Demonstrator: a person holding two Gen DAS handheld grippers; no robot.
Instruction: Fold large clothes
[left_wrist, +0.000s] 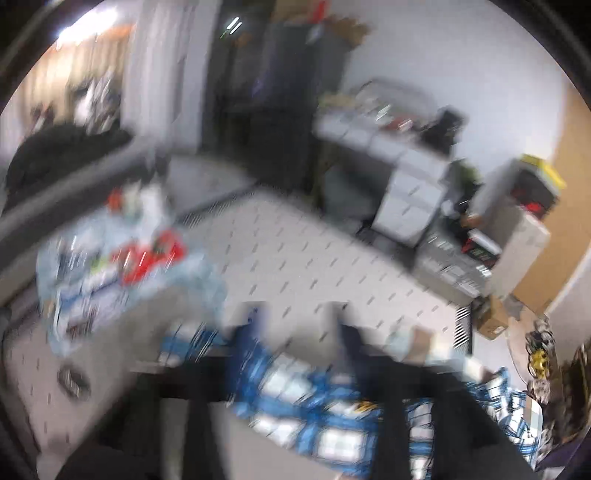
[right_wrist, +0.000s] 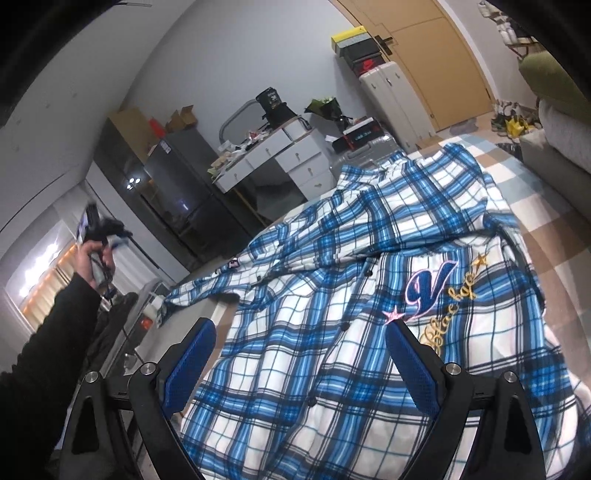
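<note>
A large blue and white plaid shirt (right_wrist: 351, 295) lies spread on the bed, front up, with an embroidered "V" logo and gold lettering on the chest. My right gripper (right_wrist: 299, 325) is open, its blue-padded fingers (right_wrist: 192, 362) wide apart just above the shirt's lower front. The left wrist view is heavily blurred; my left gripper (left_wrist: 299, 314) looks open, its fingers apart above the bed, with part of the plaid shirt (left_wrist: 317, 413) below it. In the right wrist view the left gripper (right_wrist: 98, 225) is raised high at the left in the person's hand.
The bed has a white patterned cover (left_wrist: 295, 251) with a pile of light blue and red items (left_wrist: 122, 258) at its left. A white desk with drawers (right_wrist: 291, 155), a dark fridge (right_wrist: 177, 173), suitcases (right_wrist: 395, 99) and a wooden door (right_wrist: 436, 55) stand beyond.
</note>
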